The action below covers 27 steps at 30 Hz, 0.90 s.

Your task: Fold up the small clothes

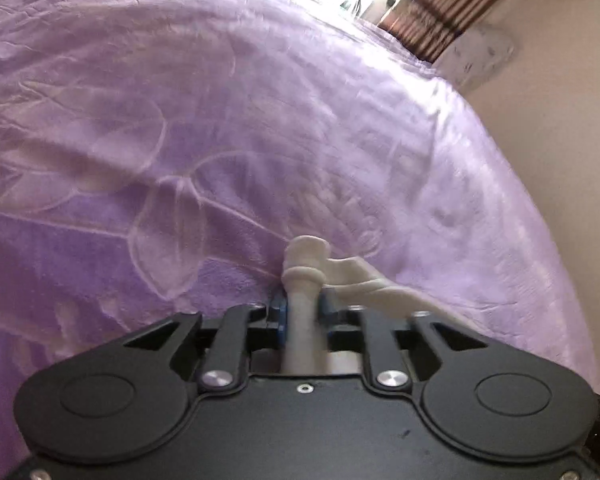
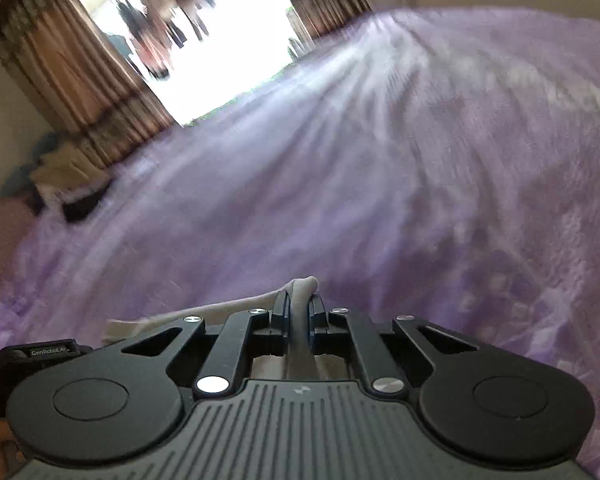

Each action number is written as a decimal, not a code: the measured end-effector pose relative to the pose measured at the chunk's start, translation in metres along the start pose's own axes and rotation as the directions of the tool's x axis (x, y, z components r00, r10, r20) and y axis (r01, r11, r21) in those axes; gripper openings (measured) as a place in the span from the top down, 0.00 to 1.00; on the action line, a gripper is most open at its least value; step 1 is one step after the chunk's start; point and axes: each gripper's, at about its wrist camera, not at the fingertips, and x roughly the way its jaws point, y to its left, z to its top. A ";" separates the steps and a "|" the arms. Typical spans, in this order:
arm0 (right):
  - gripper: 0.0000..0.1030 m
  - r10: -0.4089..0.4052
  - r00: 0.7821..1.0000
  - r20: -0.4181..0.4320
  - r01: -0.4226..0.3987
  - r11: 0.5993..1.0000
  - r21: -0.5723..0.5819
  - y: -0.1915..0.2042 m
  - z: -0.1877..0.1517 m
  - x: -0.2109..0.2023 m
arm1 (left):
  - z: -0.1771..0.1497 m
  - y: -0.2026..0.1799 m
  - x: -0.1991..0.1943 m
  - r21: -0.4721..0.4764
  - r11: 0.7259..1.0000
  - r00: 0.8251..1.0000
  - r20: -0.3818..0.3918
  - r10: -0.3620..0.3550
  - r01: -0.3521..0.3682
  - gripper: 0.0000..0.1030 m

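left wrist view: the left gripper (image 1: 303, 312) sits at the bottom centre, above a purple blanket (image 1: 180, 140) embossed with a leaf pattern. the jaws are pressed onto a bunched fold of a cream cloth (image 1: 302, 276). the blue pads (image 1: 278, 314) pinch it from both sides. a rolled hem of the cloth stands up past the fingertips, and a further strip of it trails to the right of the gripper, across the right linkage, lying over the blanket. beyond the blanket, at the upper right, a striped brown curtain (image 1: 440, 8) hangs beside a pale wall (image 1: 560, 100). a bright opening shows left of the curtain.

right wrist view: the right gripper (image 2: 299, 308) sits at the bottom centre over the same blanket (image 2: 380, 180), which is blurred here. the jaws are nearly together, pinching a thin fold of the cloth (image 2: 300, 292). a small loop of the cloth pokes out past the fingertips. another strip runs to the left of the gripper and lies flat on the blanket beside the left linkage. far beyond the gripper, a bright window (image 2: 204, 40) is flanked by brown curtains (image 2: 72, 60). a pile of mixed items (image 2: 60, 176) lies at the left edge of the blanket, below the left curtain; its contents cannot be told. a black device with a white label shows at the lower left of the gripper.
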 end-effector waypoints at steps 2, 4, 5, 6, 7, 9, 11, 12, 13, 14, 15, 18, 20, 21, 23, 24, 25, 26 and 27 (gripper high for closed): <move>0.92 -0.022 0.999 -0.045 0.023 0.999 0.026 -0.008 -0.006 0.015 | 0.005 0.003 -0.001 -0.031 0.999 1.000 -0.014 -0.023 0.023 0.76; 0.91 -0.006 0.999 -0.054 0.008 0.999 0.043 -0.012 -0.007 0.017 | 0.011 0.007 -0.015 -0.073 0.996 0.999 -0.010 -0.048 0.047 0.71; 0.88 0.000 0.998 -0.056 0.003 0.999 0.046 -0.012 -0.006 0.014 | 0.012 0.007 -0.025 -0.071 0.997 0.999 0.011 -0.042 0.042 0.71; 0.82 -0.001 0.999 -0.049 0.003 0.999 0.035 -0.010 -0.004 0.008 | 0.011 0.006 -0.039 -0.061 0.998 0.998 0.047 -0.032 0.035 0.72; 0.76 -0.012 0.999 -0.030 0.012 1.000 0.015 -0.006 -0.003 0.000 | 0.008 0.005 -0.051 -0.049 0.998 0.997 0.073 -0.038 0.042 0.72; 0.60 -0.057 0.997 0.052 0.059 0.997 -0.039 0.007 -0.002 -0.022 | -0.003 0.000 -0.069 -0.040 0.994 0.992 0.088 -0.094 0.098 0.71; 0.60 -0.012 0.995 0.097 0.021 0.995 -0.094 0.015 -0.004 -0.040 | -0.019 -0.008 -0.088 -0.011 0.986 0.982 0.097 -0.162 0.164 0.71; 0.60 0.039 0.994 0.101 -0.028 0.993 -0.113 0.020 -0.007 -0.049 | -0.027 -0.013 -0.095 0.007 0.984 0.979 0.097 -0.177 0.178 0.70; 0.60 0.082 0.993 0.088 -0.071 0.989 -0.128 0.025 -0.011 -0.054 | -0.037 -0.022 -0.098 0.046 0.980 0.976 0.100 -0.195 0.191 0.69; 0.62 0.122 0.991 0.059 -0.113 0.983 -0.143 0.028 -0.014 -0.056 | -0.043 -0.030 -0.098 0.098 0.977 0.975 0.102 -0.198 0.189 0.69; 0.67 0.151 0.988 0.029 -0.144 0.977 -0.155 0.032 -0.018 -0.056 | -0.048 -0.037 -0.095 0.150 0.974 0.978 0.096 -0.186 0.170 0.67; 0.67 0.121 0.992 -0.024 -0.123 0.985 -0.124 0.030 -0.029 -0.045 | -0.056 -0.051 -0.065 0.218 0.974 0.998 0.014 -0.062 0.058 0.67; 0.74 0.060 0.996 -0.062 -0.066 0.993 -0.100 0.023 -0.032 -0.031 | -0.057 -0.048 -0.056 0.206 0.978 0.999 -0.034 -0.025 0.032 0.66; 0.82 0.053 0.996 -0.074 -0.060 0.994 -0.090 0.020 -0.032 -0.027 | -0.057 -0.048 -0.059 0.202 0.979 0.999 -0.033 -0.026 0.032 0.66; 0.82 0.064 0.994 -0.089 -0.070 0.996 -0.061 0.014 -0.033 -0.030 | -0.057 -0.058 -0.077 0.224 0.974 1.000 -0.020 -0.012 0.016 0.66; 0.80 0.076 0.993 -0.094 -0.079 0.996 -0.035 0.013 -0.031 -0.038 | -0.062 -0.061 -0.092 0.229 0.973 0.999 -0.018 -0.038 0.042 0.65; 0.78 0.094 0.992 -0.087 -0.095 0.995 -0.007 0.013 -0.029 -0.051 | -0.068 -0.060 -0.106 0.224 0.971 0.996 -0.015 -0.086 0.087 0.64; 0.72 0.125 0.990 -0.068 -0.124 0.992 0.006 0.011 -0.029 -0.067 | -0.077 -0.058 -0.121 0.214 0.968 0.991 -0.011 -0.132 0.131 0.63; 0.67 0.167 0.985 -0.045 -0.167 0.986 -0.001 0.010 -0.032 -0.086 | -0.088 -0.056 -0.138 0.202 0.964 0.985 -0.008 -0.173 0.171 0.61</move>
